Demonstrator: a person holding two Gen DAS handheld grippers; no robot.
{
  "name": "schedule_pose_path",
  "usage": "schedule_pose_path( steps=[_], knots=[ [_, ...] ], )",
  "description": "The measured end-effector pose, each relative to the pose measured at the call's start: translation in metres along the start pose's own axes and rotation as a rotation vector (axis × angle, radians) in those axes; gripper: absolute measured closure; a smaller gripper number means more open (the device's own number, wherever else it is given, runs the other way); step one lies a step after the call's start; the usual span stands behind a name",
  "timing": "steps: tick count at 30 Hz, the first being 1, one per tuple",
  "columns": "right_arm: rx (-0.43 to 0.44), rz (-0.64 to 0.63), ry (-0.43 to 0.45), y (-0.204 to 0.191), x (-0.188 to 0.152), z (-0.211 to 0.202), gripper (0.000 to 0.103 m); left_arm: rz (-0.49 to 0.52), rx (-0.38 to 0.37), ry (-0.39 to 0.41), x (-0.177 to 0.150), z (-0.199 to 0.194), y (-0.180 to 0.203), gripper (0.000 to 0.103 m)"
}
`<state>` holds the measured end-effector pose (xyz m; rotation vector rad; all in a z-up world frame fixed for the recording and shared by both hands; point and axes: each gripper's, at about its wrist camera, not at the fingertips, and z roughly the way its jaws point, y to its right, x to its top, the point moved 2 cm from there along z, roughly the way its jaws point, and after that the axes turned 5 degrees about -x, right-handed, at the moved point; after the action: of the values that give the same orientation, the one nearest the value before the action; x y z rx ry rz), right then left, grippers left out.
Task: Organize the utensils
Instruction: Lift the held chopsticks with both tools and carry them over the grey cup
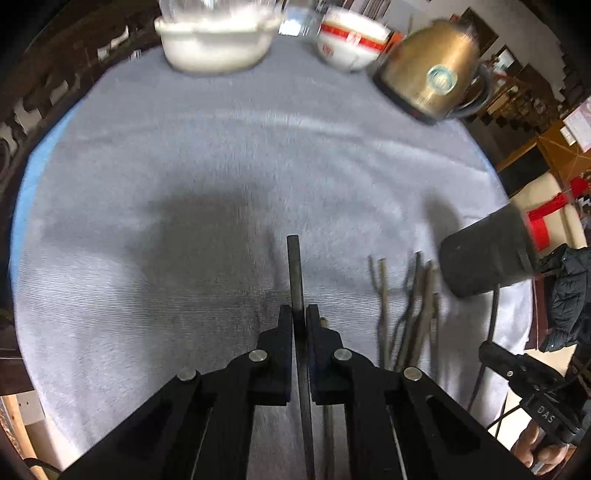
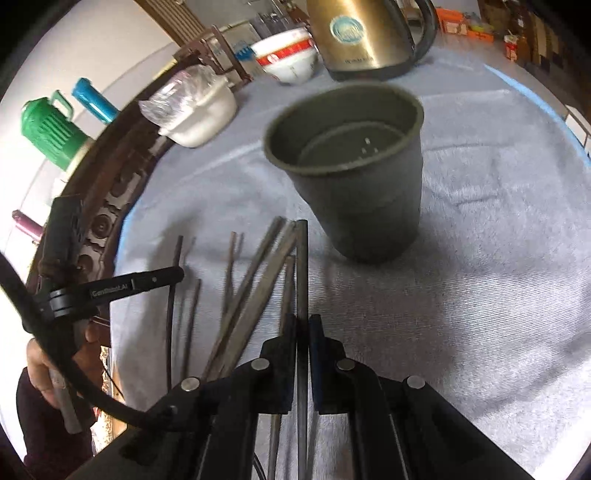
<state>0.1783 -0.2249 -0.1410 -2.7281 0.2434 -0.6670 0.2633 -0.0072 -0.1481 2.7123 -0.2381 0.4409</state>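
Chopsticks: each tongs, left point(image 1: 299, 314) and right point(image 2: 303, 321), clamps one; the far arm's lettering looks like "DAS".

"DAS" on right gripper point(image 1: 546, 419); "GenRobot.AI" on left gripper point(image 2: 110, 288); kettle point(image 2: 365, 33) lettering unreadable.

Matt grey cloth point(image 2: 480, 258) with a fine ribbed nap; matt dark plastic cup point(image 2: 354, 184); glossy brassy metal kettle point(image 2: 362, 33) at 12 o'clock; glazed white bowl point(image 2: 291, 59); dull chopsticks point(image 2: 258, 273).
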Motion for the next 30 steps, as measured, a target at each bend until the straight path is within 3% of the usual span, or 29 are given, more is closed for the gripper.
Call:
schedule_pose_path(
  steps=[4,14,20,30],
  knots=[
    [0.050,-0.024,0.057,-0.010,-0.002,-0.026,0.096,0.061,-0.009,0.101,-0.004,-0.051,0.019,0.097],
    [0.067,-0.063,0.356,-0.031,0.003,-0.121,0.096,0.221,-0.075,0.371,-0.008,-0.170,0.087,0.097],
    [0.055,0.004,0.507,-0.027,0.018,-0.165,0.096,0.257,-0.118,0.506,0.014,-0.201,0.124,0.097],
    [-0.041,0.104,0.882,-0.008,0.061,-0.222,0.096,0.283,-0.196,0.713,0.057,-0.223,0.186,0.097]
  ],
)
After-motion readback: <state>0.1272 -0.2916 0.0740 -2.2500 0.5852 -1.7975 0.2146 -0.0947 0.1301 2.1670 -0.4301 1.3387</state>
